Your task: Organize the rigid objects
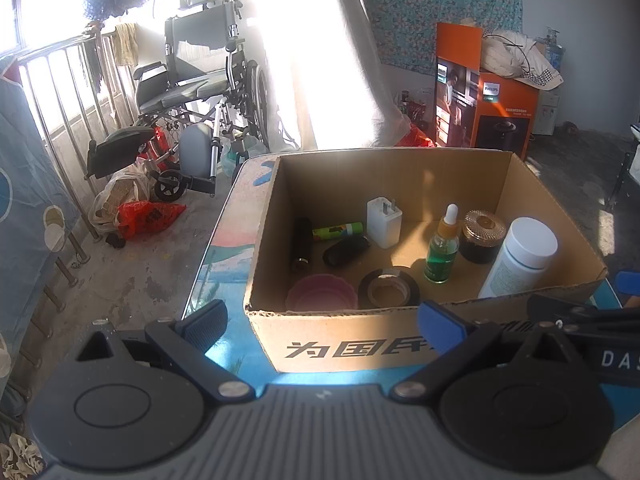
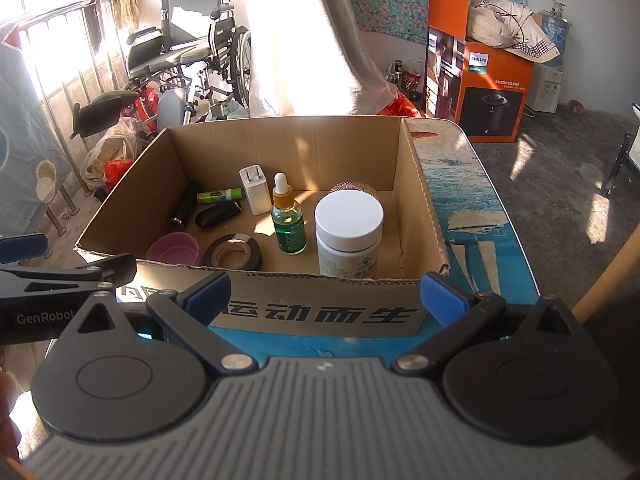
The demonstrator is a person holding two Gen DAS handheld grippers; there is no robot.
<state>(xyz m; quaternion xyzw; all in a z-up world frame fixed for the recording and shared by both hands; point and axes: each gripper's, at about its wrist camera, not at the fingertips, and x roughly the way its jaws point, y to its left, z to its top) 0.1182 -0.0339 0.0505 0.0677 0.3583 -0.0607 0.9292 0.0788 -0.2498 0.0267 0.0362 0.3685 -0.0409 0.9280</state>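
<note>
We hold both grippers side by side at the near wall of an open cardboard box (image 1: 340, 344) that sits on a table (image 2: 472, 216) with a blue printed top. Our left gripper (image 1: 324, 322) has its jaws spread wide and grips nothing; our right gripper (image 2: 325, 294) is likewise spread wide and empty, its fingers just short of the box's printed front. All the items lie inside the box, ahead of both grippers. Going left to right ahead of the left gripper: a black torch (image 1: 303, 243) lies along the left wall, with a pink bowl (image 1: 321, 293) nearer to us below it. Just right of the torch lies a green tube (image 1: 338, 231), and in front of that a black case (image 1: 346, 251). A white charger (image 1: 384, 222) stands upright further back, and a roll of black tape (image 1: 389, 289) lies flat close to the near wall, beside the bowl. Right of the tape a green dropper bottle (image 1: 442, 246) stands upright, then a dark jar (image 1: 482, 237) with a gold lid behind it, and a white jar (image 1: 520, 258) at the right end, straight ahead of the right gripper. Beyond the table a wheelchair (image 1: 200, 92) stands to the left and an orange carton (image 1: 488, 100) to the right.
</note>
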